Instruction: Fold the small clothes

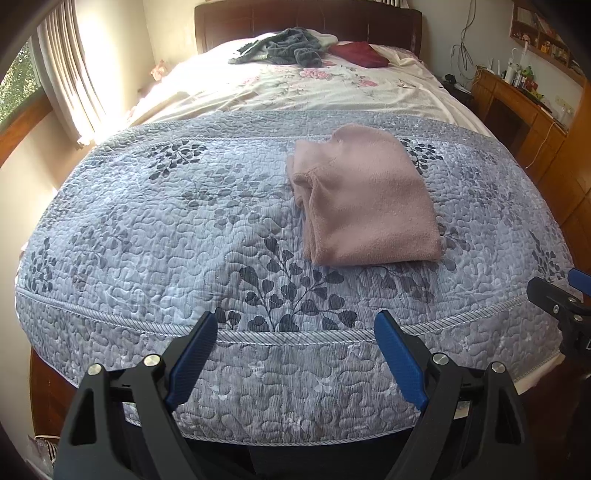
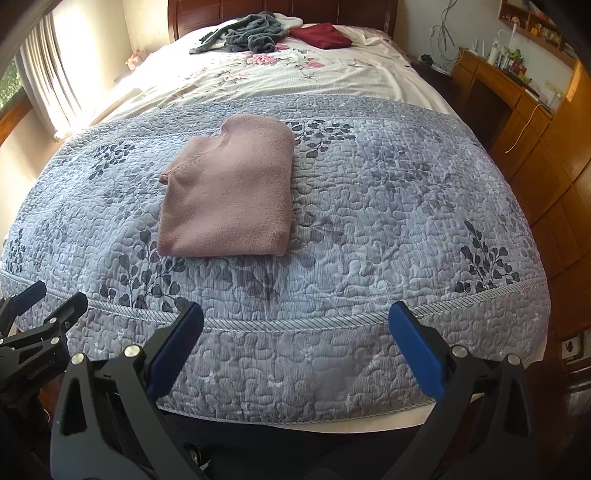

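A dusty-pink garment (image 1: 364,199) (image 2: 229,192) lies folded into a compact stack on the blue-grey quilted spread (image 1: 184,229) (image 2: 388,206) at the foot of the bed. My left gripper (image 1: 295,332) is open, held back over the quilt's near edge, well short of the garment and to its left. My right gripper (image 2: 295,325) is also open with nothing between its blue pads, back at the near edge and to the garment's right. The left gripper (image 2: 40,299) shows at the left edge of the right wrist view, and the right gripper (image 1: 565,295) at the right edge of the left wrist view.
Further up the bed, a grey garment heap (image 1: 284,46) (image 2: 247,35) and a dark red cloth (image 1: 360,53) (image 2: 321,35) lie on a floral sheet (image 1: 295,88) near the wooden headboard (image 1: 306,18). A wooden desk (image 1: 517,107) (image 2: 498,85) stands right; a curtained window (image 1: 66,66) is left.
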Demonstrator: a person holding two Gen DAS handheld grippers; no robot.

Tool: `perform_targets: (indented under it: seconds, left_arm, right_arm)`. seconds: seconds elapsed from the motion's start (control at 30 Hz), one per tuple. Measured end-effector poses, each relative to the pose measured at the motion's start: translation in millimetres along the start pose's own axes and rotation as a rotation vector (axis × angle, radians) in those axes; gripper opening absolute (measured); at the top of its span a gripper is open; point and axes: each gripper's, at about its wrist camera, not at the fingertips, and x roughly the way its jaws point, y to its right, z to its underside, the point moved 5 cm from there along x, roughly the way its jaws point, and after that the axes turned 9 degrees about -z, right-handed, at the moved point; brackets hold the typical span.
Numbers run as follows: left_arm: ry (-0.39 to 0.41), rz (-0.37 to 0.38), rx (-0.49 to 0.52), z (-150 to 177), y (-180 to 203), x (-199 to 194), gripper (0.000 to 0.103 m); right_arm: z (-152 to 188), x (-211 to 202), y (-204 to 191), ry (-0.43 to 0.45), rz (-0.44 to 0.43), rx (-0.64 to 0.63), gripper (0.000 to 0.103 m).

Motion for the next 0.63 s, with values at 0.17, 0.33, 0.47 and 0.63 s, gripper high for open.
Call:
perform_targets:
  seconds: [0.17,0.33,0.47,0.63]
  left_arm:
    - [-0.004,0.002,0.0,0.9,-0.7,2.4,0.087]
    - [-0.008,0.001,-0.006,1.2,-2.8,5.0,0.087]
    - [-0.006,0.003,-0.006,0.8,-2.6,4.6,0.087]
    - [0.002,0.003,-0.003,0.1,-2.4,2.9,0.087]
  right_arm:
    - [0.4,6.8,8.5,-0.014,0.044,0.016,0.1]
    - [2.6,9.7,8.2,-0.024,0.051,0.01,0.1]
    - [1.9,9.3,7.8,-0.031,0.024,0.023,0.1]
    - [-0.4,6.5,8.6,-0.024,0.032,0.023,0.1]
